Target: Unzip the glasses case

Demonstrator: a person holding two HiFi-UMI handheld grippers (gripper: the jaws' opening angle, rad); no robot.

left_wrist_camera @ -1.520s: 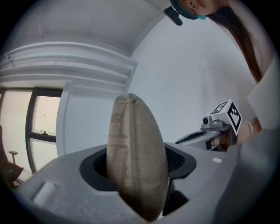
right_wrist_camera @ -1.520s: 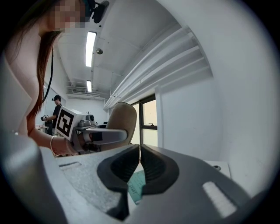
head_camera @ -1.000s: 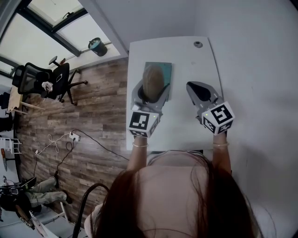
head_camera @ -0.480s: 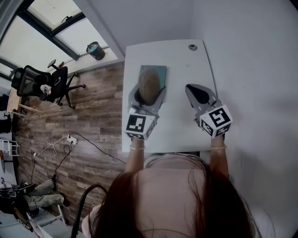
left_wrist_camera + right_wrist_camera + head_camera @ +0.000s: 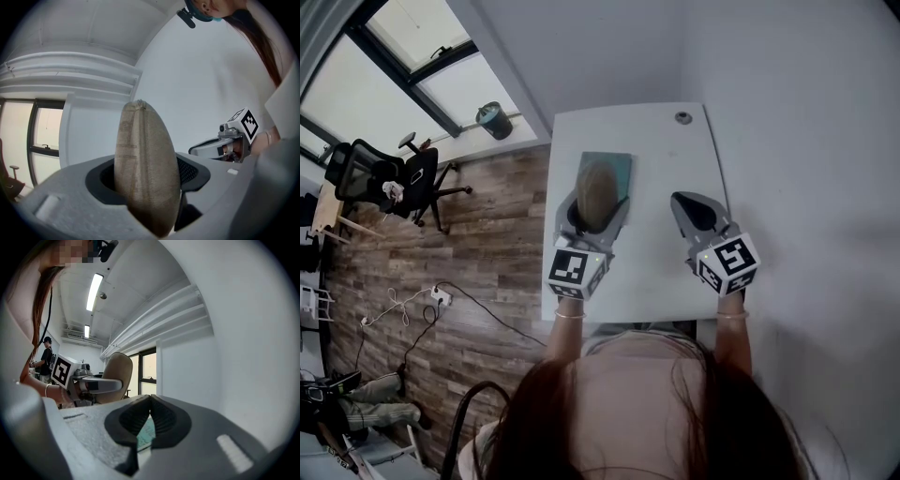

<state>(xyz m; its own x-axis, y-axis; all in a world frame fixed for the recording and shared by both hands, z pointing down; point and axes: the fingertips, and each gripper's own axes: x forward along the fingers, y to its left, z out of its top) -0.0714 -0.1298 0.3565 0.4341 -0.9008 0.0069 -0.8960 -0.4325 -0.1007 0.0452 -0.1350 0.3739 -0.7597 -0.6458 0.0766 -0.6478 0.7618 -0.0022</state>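
One glasses case (image 5: 598, 180), left gripper (image 5: 595, 208) hiding base

Left gripper (image 5: 598, 201) held forward, jaws clamped on case (image 5: 598, 180). Right gripper (image 5: 684, 202) level alongside, jaws together, empty. Forearms extended.

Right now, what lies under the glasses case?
In the head view a teal mat on the white table shows beneath the glasses case held in the left tongs. The case covers the mat's middle; contact cannot be told.

glasses case (image 5: 598, 190) is tan woven fabric, mat (image 5: 623, 172) is teal, table (image 5: 670, 150) plain white, floor (image 5: 487, 244) at 9 o'clock brown planks
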